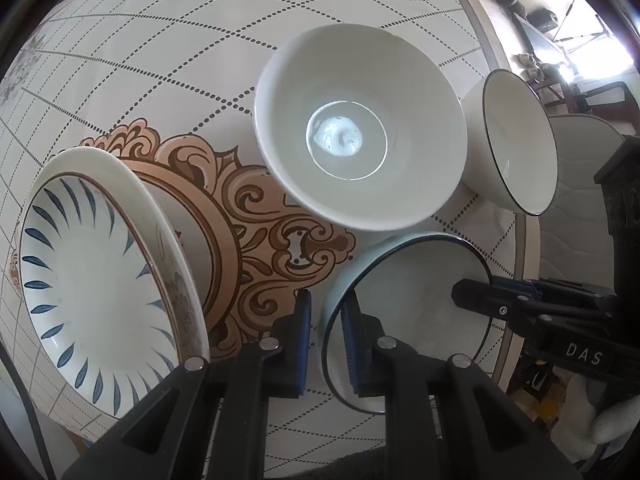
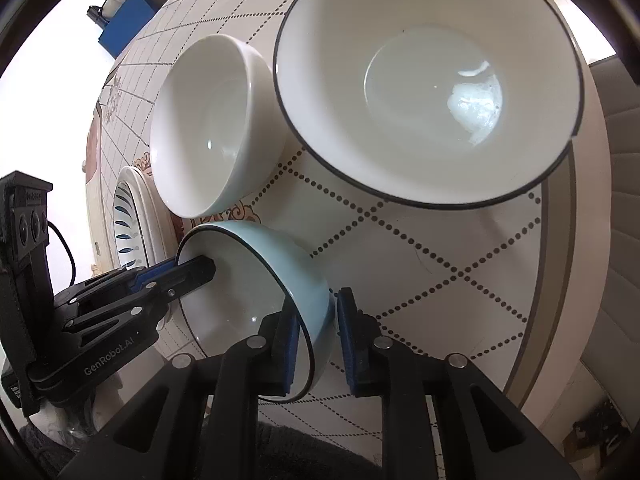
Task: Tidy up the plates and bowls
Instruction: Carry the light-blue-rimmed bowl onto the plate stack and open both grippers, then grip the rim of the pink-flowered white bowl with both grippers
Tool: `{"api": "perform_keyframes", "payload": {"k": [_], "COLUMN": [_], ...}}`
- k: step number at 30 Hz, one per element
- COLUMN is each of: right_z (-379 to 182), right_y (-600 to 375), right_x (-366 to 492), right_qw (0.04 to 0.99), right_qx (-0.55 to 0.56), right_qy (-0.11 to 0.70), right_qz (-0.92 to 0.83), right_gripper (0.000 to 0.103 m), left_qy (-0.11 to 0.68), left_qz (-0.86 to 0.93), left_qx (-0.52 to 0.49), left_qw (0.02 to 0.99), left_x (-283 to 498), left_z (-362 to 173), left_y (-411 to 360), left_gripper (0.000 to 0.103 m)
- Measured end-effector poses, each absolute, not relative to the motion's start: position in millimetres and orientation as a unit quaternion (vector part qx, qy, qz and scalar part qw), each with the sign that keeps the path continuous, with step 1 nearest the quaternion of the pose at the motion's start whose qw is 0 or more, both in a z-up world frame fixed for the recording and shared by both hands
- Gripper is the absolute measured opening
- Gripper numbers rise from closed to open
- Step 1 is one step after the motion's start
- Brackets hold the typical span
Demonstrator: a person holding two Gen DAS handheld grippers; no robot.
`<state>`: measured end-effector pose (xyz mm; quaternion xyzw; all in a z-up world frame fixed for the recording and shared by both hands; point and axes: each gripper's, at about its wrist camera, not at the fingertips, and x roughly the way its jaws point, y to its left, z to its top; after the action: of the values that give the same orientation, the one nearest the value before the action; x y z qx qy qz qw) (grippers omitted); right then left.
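Straddling opposite rims of the pale blue bowl (image 1: 404, 320), both the left tongs (image 1: 326, 344) and right tongs (image 2: 316, 344) stand slightly parted, pads barely off it; 2 white bowls sit beyond.

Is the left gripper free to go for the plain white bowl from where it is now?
Probably yes. The left gripper straddles the light blue bowl's rim without clamping it; the plain white bowl stands just beyond, with nothing between.

Bowls crowd table edge, white bowl (image 1: 360, 128) beside black-rimmed bowl (image 2: 428, 84), bare tabletop (image 1: 160, 60) beyond
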<state>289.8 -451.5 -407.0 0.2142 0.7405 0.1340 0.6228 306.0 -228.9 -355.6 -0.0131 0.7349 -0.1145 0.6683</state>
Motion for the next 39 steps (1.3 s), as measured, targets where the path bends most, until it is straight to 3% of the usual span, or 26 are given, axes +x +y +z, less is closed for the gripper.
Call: {"api": "perform_keyframes", "payload": {"k": [3, 6, 11, 21, 30, 36, 39], "right_z": [-392.2, -374.8, -361.8, -380.5, -408.3, -415.8, -417.9], "right_y": [-462.0, -469.6, -467.5, -448.7, -438.0, -432.9, -431.2], "right_x": [290.9, 295.4, 309.0, 334.2, 345.8, 351.9, 354.3], "right_qw": [0.633, 0.646, 0.644, 0.628, 0.616, 0.616, 0.619], "right_qx": [0.222, 0.238, 0.283, 0.360, 0.400, 0.409, 0.401], "right_qy": [0.731, 0.716, 0.699, 0.683, 0.676, 0.672, 0.675], "right_qz": [0.122, 0.117, 0.127, 0.098, 0.050, 0.040, 0.033], "right_gripper": [0.040, 0.044, 0.056, 0.057, 0.057, 0.057, 0.052], "left_qy": [0.718, 0.694, 0.676, 0.717, 0.755, 0.751, 0.749], "left_qz": [-0.116, -0.119, -0.116, -0.140, -0.194, -0.222, -0.226], "left_qx": [0.019, 0.042, 0.035, 0.051, 0.089, 0.093, 0.093], "left_qw": [0.686, 0.709, 0.727, 0.681, 0.620, 0.615, 0.616], "left_x": [301.8, 303.1, 333.0, 419.5, 442.2, 441.5, 440.9], "left_z": [-333.3, -305.3, -278.0, -325.8, -374.4, -381.5, -381.9], "left_y": [-229.9, -229.5, -219.6, -215.0, -233.7, -249.1, -254.6], "left_gripper": [0.015, 0.017, 0.034, 0.036, 0.036, 0.033, 0.026]}}
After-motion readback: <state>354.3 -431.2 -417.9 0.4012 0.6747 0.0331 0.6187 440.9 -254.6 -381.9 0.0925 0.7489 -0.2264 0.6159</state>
